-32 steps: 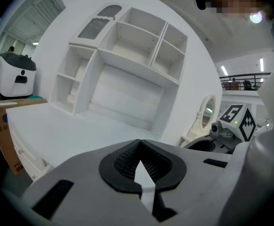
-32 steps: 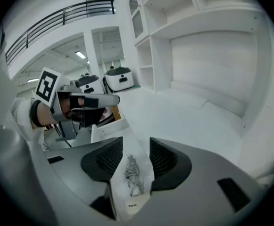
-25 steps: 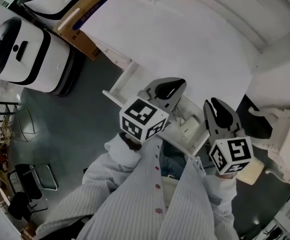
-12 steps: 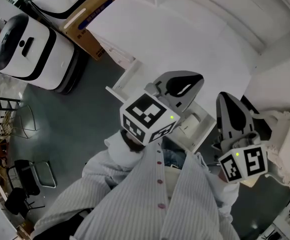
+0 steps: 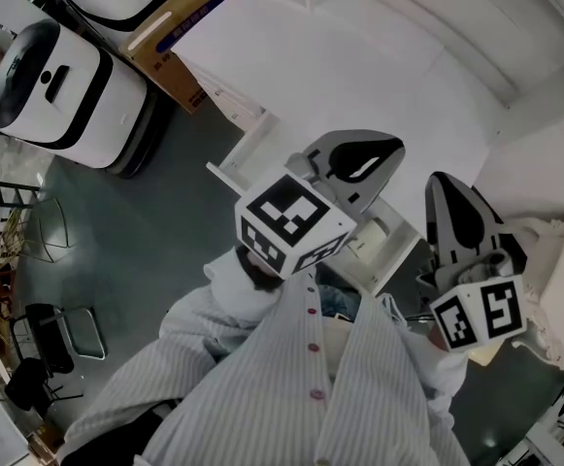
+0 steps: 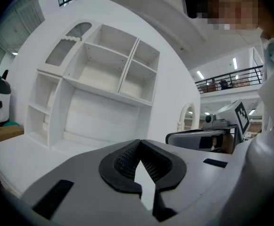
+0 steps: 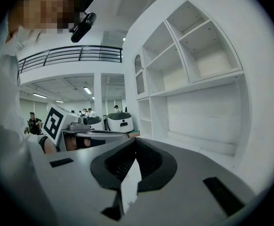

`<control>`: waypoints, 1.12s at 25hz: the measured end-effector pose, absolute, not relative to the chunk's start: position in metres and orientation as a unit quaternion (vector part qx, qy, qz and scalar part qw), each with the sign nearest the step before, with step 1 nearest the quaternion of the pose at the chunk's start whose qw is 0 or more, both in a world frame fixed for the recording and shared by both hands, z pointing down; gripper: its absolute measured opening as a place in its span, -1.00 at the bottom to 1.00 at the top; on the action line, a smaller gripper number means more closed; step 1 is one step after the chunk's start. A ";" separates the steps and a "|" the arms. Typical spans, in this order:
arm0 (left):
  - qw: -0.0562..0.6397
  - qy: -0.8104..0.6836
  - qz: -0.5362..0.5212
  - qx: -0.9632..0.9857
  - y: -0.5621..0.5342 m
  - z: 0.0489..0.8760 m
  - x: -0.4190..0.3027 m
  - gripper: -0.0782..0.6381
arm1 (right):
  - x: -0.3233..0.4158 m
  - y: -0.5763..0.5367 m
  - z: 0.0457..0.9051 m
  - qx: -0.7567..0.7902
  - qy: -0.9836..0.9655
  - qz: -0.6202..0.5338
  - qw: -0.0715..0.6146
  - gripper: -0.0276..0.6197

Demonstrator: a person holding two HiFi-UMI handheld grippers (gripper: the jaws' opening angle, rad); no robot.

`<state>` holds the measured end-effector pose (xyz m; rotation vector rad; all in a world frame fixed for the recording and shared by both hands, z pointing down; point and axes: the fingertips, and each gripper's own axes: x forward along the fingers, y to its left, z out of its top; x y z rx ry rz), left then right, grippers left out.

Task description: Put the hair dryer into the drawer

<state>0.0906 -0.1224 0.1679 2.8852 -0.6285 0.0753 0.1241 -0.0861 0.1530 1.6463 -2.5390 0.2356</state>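
Note:
Both grippers are held up level in front of the person, over a white desk top (image 5: 359, 66). In its own view my left gripper (image 6: 139, 146) has its jaws together at the tips with nothing between them; the head view has it (image 5: 393, 151) at the middle. My right gripper (image 7: 136, 144) is likewise shut and empty, and stands (image 5: 441, 183) to the right in the head view. Below them an open white drawer (image 5: 383, 260) holds a white object (image 5: 369, 239); I cannot tell whether that is the hair dryer.
A white shelf unit (image 6: 103, 74) rises at the back of the desk. On the grey floor at upper left stand two white machines (image 5: 53, 85) and a cardboard box (image 5: 180, 17). Ornate white furniture (image 5: 553, 260) is at right, a chair (image 5: 63, 338) at lower left.
Both grippers have come up toward the head camera and look larger. The right gripper's cube has shifted to the right; over the last half second both barely move.

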 end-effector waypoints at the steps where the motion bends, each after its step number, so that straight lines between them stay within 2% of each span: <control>1: 0.093 -0.211 0.025 0.973 -0.122 0.168 0.091 -0.76 | 0.125 -0.086 0.153 0.543 -0.835 0.078 0.053 -0.88; 28: 0.087 -0.202 0.030 0.975 -0.123 0.167 0.090 -0.76 | 0.125 -0.084 0.159 0.543 -0.834 0.081 0.062 -0.88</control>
